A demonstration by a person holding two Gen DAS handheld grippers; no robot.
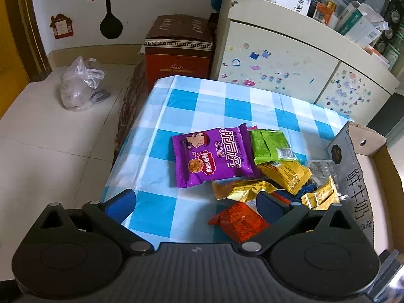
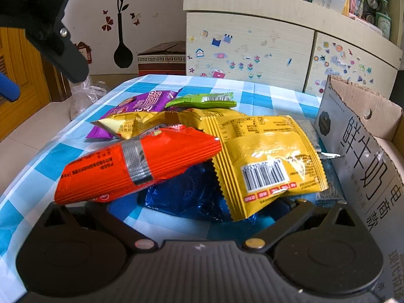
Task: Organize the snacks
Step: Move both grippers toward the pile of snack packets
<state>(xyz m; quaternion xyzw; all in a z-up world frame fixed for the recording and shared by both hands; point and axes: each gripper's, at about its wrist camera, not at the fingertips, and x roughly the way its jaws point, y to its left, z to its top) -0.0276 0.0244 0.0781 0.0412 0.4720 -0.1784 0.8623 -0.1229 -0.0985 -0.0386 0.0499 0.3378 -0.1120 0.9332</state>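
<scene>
Currently, step in hand: I judge this as early sorting; the snacks lie in a loose heap on the table (image 1: 192, 106) with its blue-and-white checked cloth, and nothing is lifted yet.
Snack heap: a purple packet (image 1: 209, 157), a green packet (image 1: 271, 146), several yellow packets, a red packet (image 2: 136, 164) and a blue packet (image 2: 181, 194) overlap one another near the middle and right of the cloth.
Box: an open cardboard box (image 2: 363, 146) stands just beside the heap on its right; it looks like the likely place for the snacks, though I cannot be sure.
Left gripper (image 1: 195, 202): my fingers are spread wide above the near edge of the heap, the red packet below and between them, nothing pinched.
Right gripper (image 2: 197, 209): low and close to the heap, but the red and yellow packets hide my fingertips, so I cannot tell how far apart they are or whether they touch the blue packet.
Next move: I would guess one packet needs singling out, a firm pinch on its crimped edge, then a carry to the box without dragging its neighbours.
</scene>
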